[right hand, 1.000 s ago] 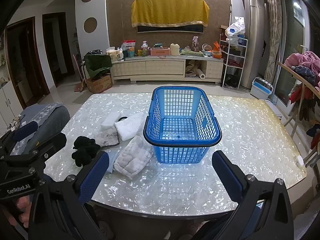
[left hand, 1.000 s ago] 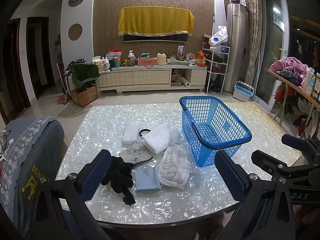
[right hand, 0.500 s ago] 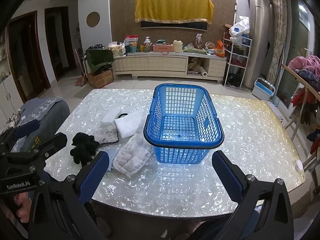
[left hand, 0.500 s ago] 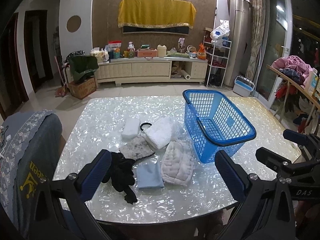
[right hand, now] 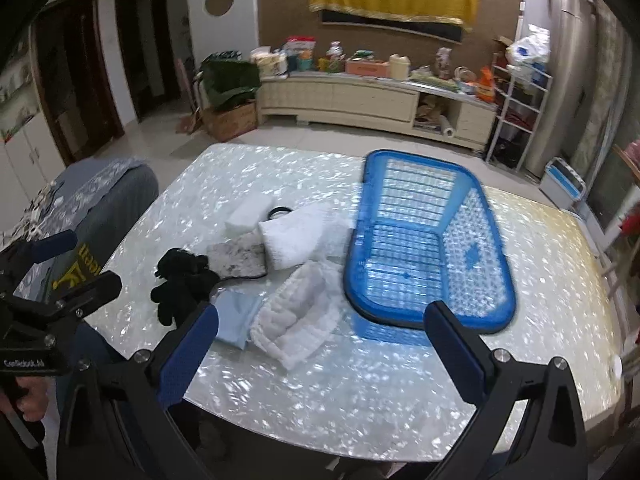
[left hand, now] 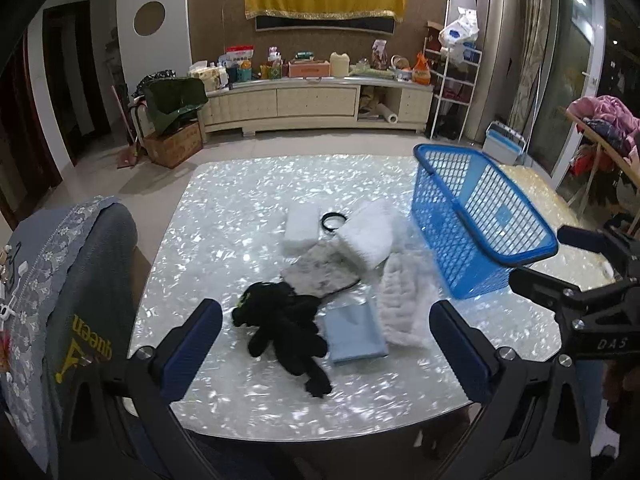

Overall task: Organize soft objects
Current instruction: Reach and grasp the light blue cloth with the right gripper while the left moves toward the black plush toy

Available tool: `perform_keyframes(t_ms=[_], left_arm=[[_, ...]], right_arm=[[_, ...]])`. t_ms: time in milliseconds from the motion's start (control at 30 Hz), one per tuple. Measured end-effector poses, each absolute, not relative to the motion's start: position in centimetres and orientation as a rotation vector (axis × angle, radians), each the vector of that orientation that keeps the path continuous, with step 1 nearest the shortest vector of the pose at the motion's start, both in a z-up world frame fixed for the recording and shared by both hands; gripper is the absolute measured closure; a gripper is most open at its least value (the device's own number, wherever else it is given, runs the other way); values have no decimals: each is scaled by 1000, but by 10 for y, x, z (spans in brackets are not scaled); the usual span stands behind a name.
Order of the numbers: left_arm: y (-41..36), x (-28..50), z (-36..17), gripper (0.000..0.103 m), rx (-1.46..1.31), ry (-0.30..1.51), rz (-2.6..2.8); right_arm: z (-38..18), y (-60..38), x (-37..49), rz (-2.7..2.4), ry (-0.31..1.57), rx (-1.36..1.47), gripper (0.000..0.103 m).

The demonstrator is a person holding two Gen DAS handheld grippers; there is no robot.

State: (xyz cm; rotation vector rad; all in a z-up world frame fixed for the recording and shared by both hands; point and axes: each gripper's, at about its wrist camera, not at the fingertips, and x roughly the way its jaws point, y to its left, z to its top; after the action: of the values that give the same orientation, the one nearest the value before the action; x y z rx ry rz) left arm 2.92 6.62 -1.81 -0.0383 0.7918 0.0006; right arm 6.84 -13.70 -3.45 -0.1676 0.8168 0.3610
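Soft things lie grouped on the pearly table point(left hand: 224, 216): a black plush toy point(left hand: 288, 328), a light blue folded cloth point(left hand: 354, 334), a white quilted cloth point(left hand: 402, 300), a grey patterned cloth point(left hand: 320, 274), a white folded towel point(left hand: 368, 238), a white sponge block point(left hand: 301, 230) and a black hair ring point(left hand: 333, 222). An empty blue basket point(left hand: 480, 220) stands to their right. My left gripper point(left hand: 326, 356) is open above the plush toy and blue cloth. My right gripper point(right hand: 320, 346) is open over the table's front, near the quilted cloth point(right hand: 296, 320) and basket point(right hand: 430, 240).
A chair with a grey cover point(left hand: 68, 292) stands at the table's left edge. A long TV cabinet point(left hand: 312, 106) with clutter is across the room. A rack with clothes point(left hand: 604, 120) is at the right. The left gripper shows in the right wrist view point(right hand: 60, 280).
Both grippers have moved forward and down toward the table; the left now hangs over the plush toy. The right view has tilted and shifted left. The objects have not moved.
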Motion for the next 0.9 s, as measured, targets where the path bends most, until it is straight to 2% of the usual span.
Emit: perform_keyframes(t_ms=[233, 300, 767, 900], left_arm=[[96, 36, -28, 0, -29, 831, 17], [104, 39, -33, 0, -31, 841, 25], [152, 55, -86, 0, -70, 948, 47], [161, 64, -102, 0, -97, 981, 34]], right_arm=[[-47, -101, 80, 438, 863, -225, 0], [-53, -90, 86, 459, 878, -234, 5], [-97, -42, 111, 517, 1036, -286, 13], [-111, -35, 119, 505, 1082, -300, 19]])
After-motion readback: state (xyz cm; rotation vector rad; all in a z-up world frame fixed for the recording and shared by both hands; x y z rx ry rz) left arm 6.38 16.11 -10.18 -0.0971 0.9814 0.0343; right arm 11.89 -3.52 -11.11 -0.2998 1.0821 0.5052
